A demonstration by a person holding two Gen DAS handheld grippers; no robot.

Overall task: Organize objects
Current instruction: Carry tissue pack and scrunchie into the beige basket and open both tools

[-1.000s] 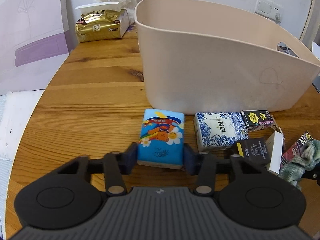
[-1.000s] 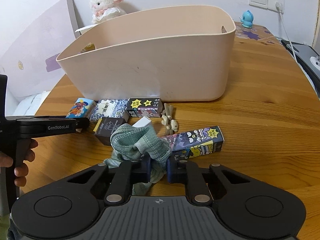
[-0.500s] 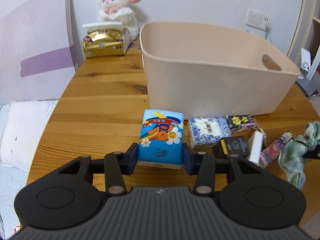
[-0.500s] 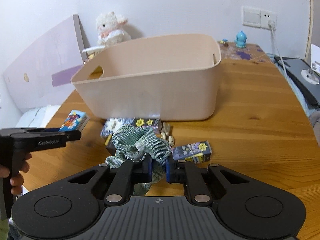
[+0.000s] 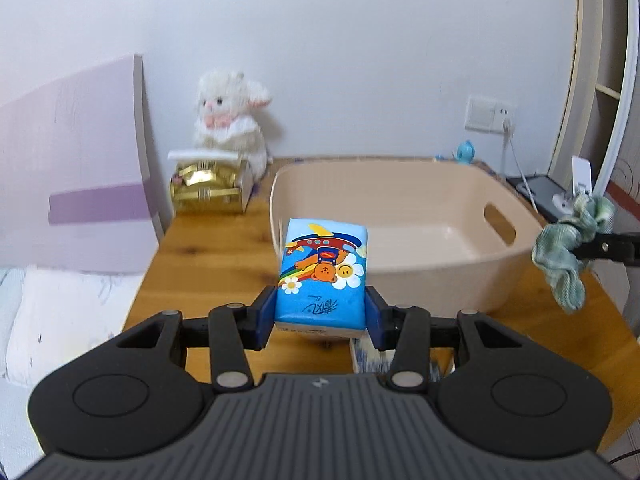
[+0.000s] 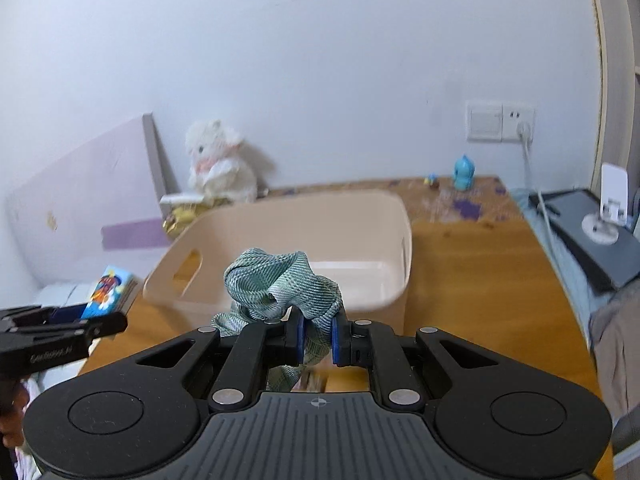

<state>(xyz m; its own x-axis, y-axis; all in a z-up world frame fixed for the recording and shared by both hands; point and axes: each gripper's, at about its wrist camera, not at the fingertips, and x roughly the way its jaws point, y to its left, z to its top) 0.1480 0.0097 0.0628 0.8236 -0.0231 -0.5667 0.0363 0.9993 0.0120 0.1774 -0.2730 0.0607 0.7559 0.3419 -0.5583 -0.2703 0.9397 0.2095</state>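
Left gripper (image 5: 320,316) clamps the blue tissue pack (image 5: 323,276), right gripper (image 6: 316,338) pinches the green cloth (image 6: 280,284), both held aloft short of the beige bin (image 5: 400,216) ahead. Risk: release early and the dangling cloth snags the rim, or the pack lands outside.

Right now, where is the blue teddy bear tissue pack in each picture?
Left wrist view: blue tissue pack sits center, clamped in the left tongs, before the beige bin.
Right wrist view: it shows at far left.
Shared landmark: the white plush lamb against the wall.
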